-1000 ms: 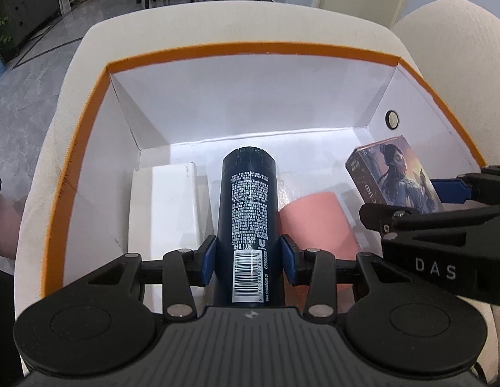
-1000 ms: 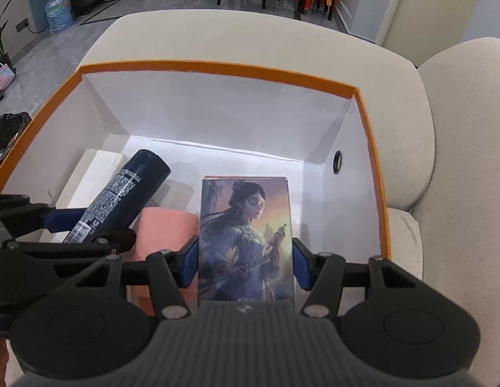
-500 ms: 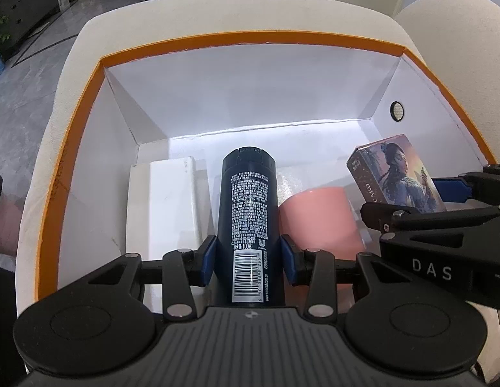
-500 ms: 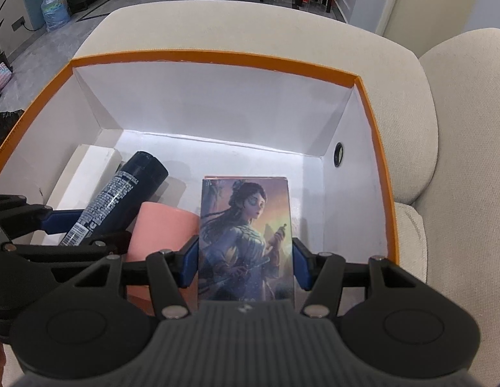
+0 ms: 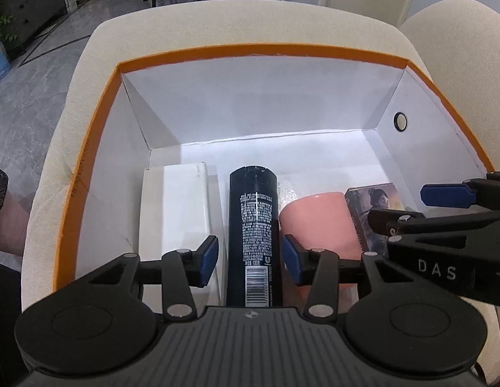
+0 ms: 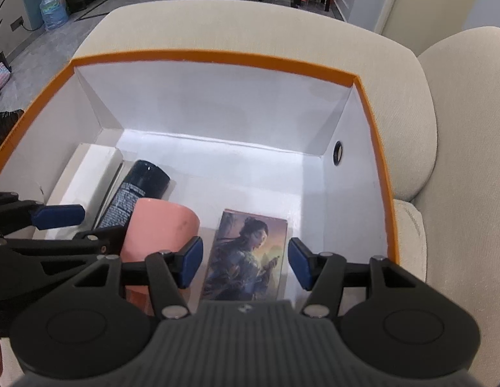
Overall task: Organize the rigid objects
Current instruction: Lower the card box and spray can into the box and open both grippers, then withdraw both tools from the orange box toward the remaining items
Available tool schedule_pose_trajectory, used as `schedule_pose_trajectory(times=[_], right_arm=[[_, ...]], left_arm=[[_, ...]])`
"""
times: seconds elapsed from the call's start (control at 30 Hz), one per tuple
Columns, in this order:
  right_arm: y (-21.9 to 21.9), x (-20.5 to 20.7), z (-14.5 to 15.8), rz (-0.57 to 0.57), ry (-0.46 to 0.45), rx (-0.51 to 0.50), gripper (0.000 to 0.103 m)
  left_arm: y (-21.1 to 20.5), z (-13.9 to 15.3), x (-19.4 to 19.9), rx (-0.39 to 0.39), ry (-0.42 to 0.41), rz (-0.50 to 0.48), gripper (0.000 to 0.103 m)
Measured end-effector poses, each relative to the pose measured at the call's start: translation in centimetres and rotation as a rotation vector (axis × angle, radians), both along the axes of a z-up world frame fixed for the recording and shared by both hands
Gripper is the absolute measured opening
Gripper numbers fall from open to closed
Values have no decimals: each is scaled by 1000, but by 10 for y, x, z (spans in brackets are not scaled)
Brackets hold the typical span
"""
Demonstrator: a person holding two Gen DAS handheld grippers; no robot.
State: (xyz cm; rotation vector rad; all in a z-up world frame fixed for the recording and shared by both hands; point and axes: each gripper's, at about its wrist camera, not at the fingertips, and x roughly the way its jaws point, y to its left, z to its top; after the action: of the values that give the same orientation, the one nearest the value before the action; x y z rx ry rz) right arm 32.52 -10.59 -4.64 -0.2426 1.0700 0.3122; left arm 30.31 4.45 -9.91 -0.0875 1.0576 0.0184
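We look down into an orange-rimmed white box point(image 5: 88, 148) that sits on a cream sofa cushion point(image 5: 237, 22). Along its near floor, from left to right, lie a flat white box point(image 5: 175, 206), a dark spray can point(image 5: 254, 225), a pink cup point(image 5: 317, 222) on its side and a picture card box point(image 6: 246, 254).

Our left gripper point(image 5: 250, 256) straddles the can. Its jaws have just been opening, and a sliver of space shows between each blue pad and the can, so the can looks released, lying between the white box and the cup.

Our right gripper point(image 6: 245, 262) straddles the card box with its jaws apart and a clear gap on both sides. The card box lies flat on the floor of the orange-rimmed box, just right of the cup.

The step in hand seems to be letting go and drawing back. To do it well, we should open both jaws a little wider first. Then we should lift straight back along the fingers, not sideways, because the can could roll and the cup touches it closely. The two grippers sit near each other, so withdrawing one at a time may avoid a knock.
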Motion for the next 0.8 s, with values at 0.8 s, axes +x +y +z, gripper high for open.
schedule_pose_trajectory(times=[0.8], right_arm=[[-13,-29,43,-11,-64,27,59]], left_arm=[[11,46,-38,-16,-84,13,55]])
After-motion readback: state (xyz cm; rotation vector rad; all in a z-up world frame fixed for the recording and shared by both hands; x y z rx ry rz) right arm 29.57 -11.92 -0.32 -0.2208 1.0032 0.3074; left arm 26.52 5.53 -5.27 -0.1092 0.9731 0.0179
